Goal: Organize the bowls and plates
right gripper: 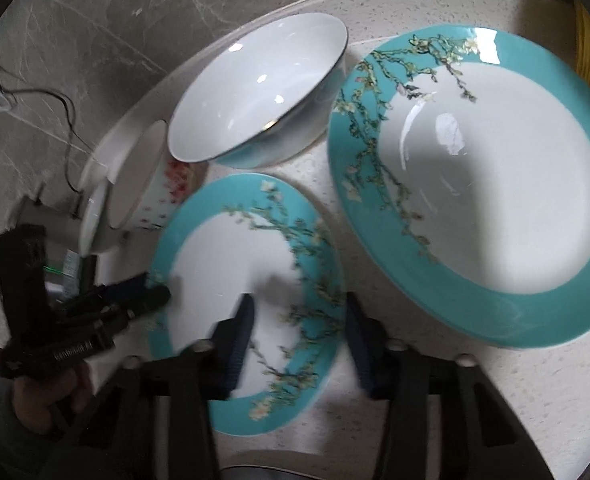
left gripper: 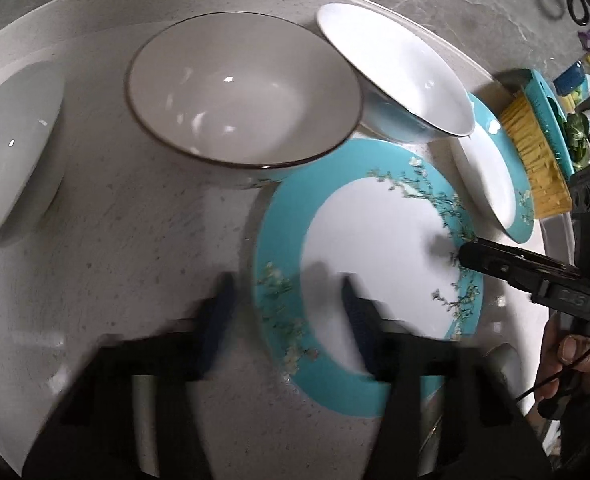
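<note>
A small teal-rimmed plate (left gripper: pixel 375 248) (right gripper: pixel 231 256) with a blossom pattern lies flat on the speckled round top (left gripper: pixel 115 260). My left gripper (left gripper: pixel 287 316) (right gripper: pixel 155 292) straddles its left rim, pads narrowly apart, with a gap showing beside the outer pad. My right gripper (right gripper: pixel 299 332) (left gripper: pixel 465 258) straddles the opposite rim the same way. A larger matching plate (right gripper: pixel 495 184) (left gripper: pixel 487 176) sits beside it. Behind stand a brown-rimmed bowl (left gripper: pixel 247 96) and a tilted white-and-blue bowl (left gripper: pixel 399 72) (right gripper: pixel 255 92).
Another white bowl (left gripper: pixel 11 152) stands at the far left of the top. A yellow bristly brush in a teal basket (left gripper: pixel 535 152) sits past the large plate. A hand (left gripper: pixel 571 360) holds the right gripper. A cable (right gripper: pixel 67 108) lies on the marble floor.
</note>
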The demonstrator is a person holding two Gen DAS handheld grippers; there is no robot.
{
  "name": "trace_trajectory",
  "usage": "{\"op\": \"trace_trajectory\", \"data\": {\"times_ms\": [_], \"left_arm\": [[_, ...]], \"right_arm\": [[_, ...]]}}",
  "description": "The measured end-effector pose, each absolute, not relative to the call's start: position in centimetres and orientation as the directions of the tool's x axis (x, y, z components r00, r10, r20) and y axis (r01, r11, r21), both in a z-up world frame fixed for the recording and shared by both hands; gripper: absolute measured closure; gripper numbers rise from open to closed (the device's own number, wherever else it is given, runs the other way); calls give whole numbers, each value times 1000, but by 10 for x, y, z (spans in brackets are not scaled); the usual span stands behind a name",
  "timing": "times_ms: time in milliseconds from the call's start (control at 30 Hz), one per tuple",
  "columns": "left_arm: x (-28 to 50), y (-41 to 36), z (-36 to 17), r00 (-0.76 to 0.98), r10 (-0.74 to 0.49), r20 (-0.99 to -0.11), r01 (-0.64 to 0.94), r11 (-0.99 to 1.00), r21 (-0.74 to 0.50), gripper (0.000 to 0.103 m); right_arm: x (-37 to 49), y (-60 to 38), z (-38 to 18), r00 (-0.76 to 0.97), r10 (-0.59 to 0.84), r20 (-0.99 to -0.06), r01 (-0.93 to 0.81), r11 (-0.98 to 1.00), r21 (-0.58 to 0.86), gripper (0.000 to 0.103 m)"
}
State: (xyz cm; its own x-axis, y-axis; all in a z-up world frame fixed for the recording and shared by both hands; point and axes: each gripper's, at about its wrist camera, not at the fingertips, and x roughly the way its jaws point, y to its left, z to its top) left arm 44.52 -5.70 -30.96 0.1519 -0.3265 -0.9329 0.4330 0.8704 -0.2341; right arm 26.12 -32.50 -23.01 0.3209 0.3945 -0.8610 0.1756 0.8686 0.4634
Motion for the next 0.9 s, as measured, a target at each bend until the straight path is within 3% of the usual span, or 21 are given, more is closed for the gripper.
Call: {"op": "trace_trajectory", "data": {"times_ms": [67, 133, 400, 900], "left_arm": [[448, -57, -309, 156, -327, -932, 433, 871, -233, 75], [451, -55, -310, 150, -328, -933, 428, 872, -238, 81], [448, -47, -310, 137, -342, -930, 415, 872, -259, 86], [432, -44, -287, 127, -382, -915, 405, 862, -304, 87]], "right_arm": [[260, -332, -232, 309, 376, -873, 202, 871, 447, 87], [260, -337, -235, 312, 394, -865, 213, 858, 468, 88], [257, -335, -232, 318, 366, -875, 230, 865, 446, 87], [240, -341, -215, 345, 355, -869, 288, 841, 458, 87]]}}
